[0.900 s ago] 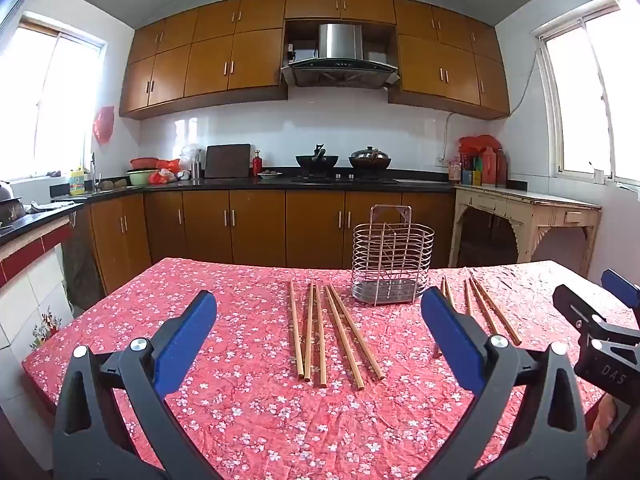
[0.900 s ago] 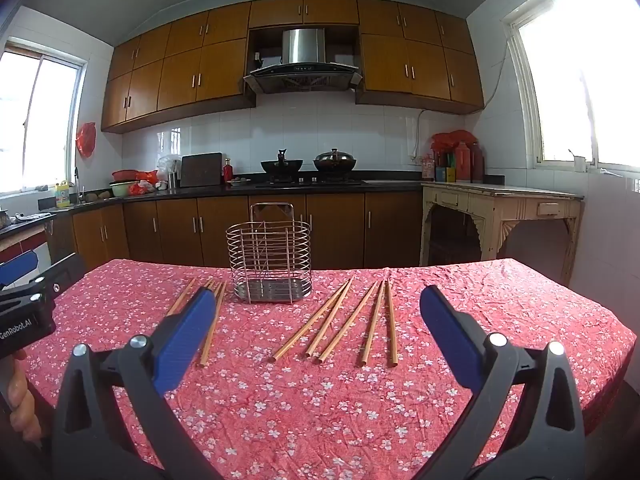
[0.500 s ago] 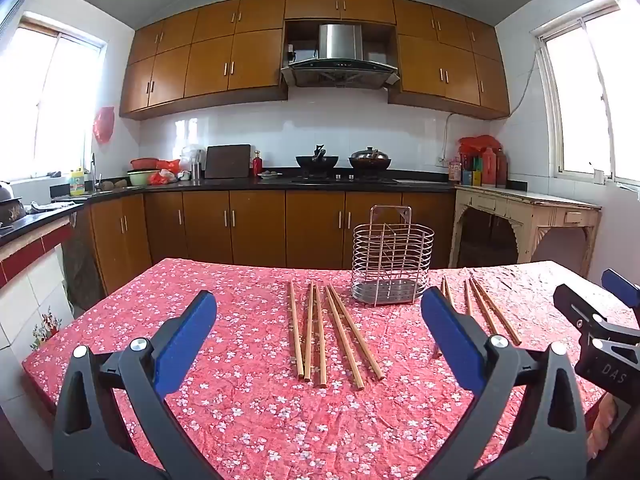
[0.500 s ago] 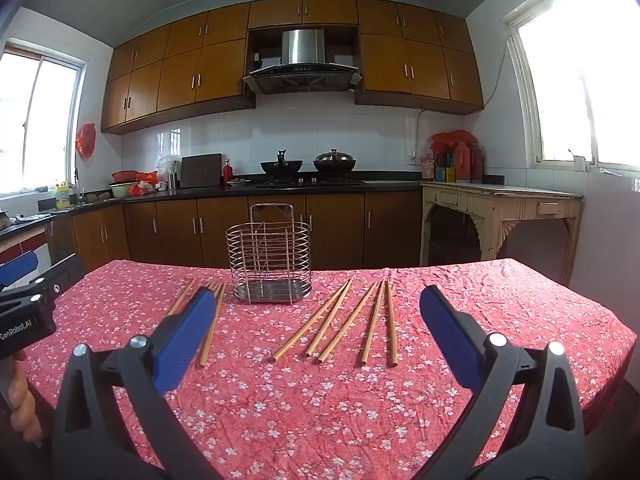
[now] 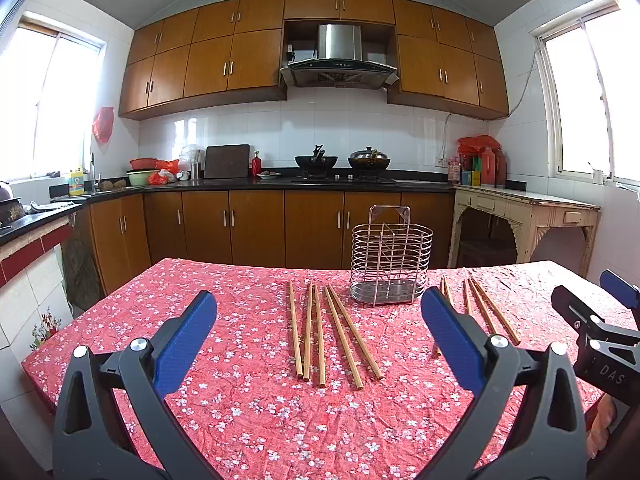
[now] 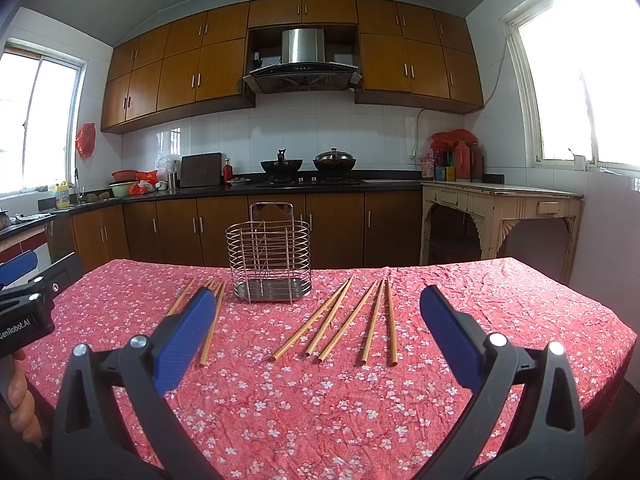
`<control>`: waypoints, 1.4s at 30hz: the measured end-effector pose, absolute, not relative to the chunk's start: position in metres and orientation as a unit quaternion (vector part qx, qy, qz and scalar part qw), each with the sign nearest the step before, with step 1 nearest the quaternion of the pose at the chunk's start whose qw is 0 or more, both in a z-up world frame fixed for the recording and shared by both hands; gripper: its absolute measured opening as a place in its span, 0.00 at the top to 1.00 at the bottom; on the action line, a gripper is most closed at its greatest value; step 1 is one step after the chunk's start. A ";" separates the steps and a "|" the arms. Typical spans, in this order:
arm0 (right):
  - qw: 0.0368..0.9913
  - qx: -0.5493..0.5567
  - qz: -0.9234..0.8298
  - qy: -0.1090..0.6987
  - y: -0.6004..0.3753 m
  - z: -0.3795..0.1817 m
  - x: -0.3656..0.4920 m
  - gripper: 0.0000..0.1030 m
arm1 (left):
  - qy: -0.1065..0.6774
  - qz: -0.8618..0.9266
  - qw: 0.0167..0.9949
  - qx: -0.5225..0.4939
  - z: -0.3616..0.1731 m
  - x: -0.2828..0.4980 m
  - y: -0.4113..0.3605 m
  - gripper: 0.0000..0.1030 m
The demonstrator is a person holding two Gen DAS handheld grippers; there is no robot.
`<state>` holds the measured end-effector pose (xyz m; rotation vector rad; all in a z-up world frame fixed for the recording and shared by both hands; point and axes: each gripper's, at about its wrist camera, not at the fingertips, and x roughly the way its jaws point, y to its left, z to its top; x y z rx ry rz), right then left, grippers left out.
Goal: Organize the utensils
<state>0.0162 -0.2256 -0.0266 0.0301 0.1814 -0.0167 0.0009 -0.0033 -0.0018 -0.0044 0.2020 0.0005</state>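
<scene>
A red flowered tablecloth point(image 5: 224, 360) covers the table. Behind it, brown cabinets point(image 5: 256, 232) carry a dark counter with two woks point(image 5: 316, 160), under a steel hood point(image 5: 339, 60). A cream side table point(image 6: 500, 204) stands right.

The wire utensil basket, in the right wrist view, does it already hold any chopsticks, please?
No, the wire utensil basket stands empty, and the chopsticks lie flat on the tablecloth beside it.

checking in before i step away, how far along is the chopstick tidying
Nothing looks done yet: the wire utensil holder stands empty. Nothing is in hand either; the left gripper and right gripper are both open with nothing between the fingers. All of it is left: five chopsticks lie on the red tablecloth left of the holder, and another five chopsticks to its right.
</scene>
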 end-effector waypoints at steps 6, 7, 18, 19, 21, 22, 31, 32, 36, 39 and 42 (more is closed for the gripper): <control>0.996 0.015 -0.008 0.091 -0.225 -0.027 0.016 0.04 | 0.101 0.000 0.995 -0.002 0.001 -0.002 -0.003 0.02; 0.996 0.015 -0.008 0.091 -0.225 -0.027 0.016 0.04 | 0.101 0.000 0.995 -0.002 0.001 -0.002 -0.003 0.02; 0.996 0.016 -0.008 0.092 -0.225 -0.027 0.017 0.04 | 0.101 0.000 0.995 -0.002 0.001 -0.003 -0.004 0.02; 0.996 0.016 -0.008 0.092 -0.225 -0.027 0.017 0.04 | 0.100 0.000 0.995 -0.002 0.001 -0.002 -0.003 0.02; 0.996 0.016 -0.008 0.092 -0.226 -0.029 0.017 0.04 | 0.100 0.000 0.995 -0.001 0.001 -0.002 -0.003 0.02; 0.996 0.016 -0.008 0.092 -0.226 -0.029 0.017 0.04 | 0.100 0.000 0.995 -0.002 0.001 -0.002 -0.003 0.02; 0.996 0.017 -0.008 0.093 -0.226 -0.030 0.017 0.04 | 0.100 0.000 0.995 -0.002 0.001 -0.002 -0.003 0.02; 0.996 0.017 -0.008 0.093 -0.226 -0.029 0.017 0.04 | 0.101 0.000 0.995 -0.002 0.001 -0.002 -0.003 0.02; 0.996 0.017 -0.008 0.093 -0.226 -0.029 0.017 0.04 | 0.101 0.000 0.995 -0.001 0.000 -0.001 -0.004 0.02; 0.995 0.018 -0.008 0.093 -0.227 -0.029 0.017 0.04 | 0.101 0.000 0.995 -0.001 0.000 -0.001 -0.004 0.02; 0.995 0.018 -0.008 0.093 -0.227 -0.029 0.017 0.04 | 0.101 0.000 0.995 -0.001 -0.001 -0.001 -0.004 0.02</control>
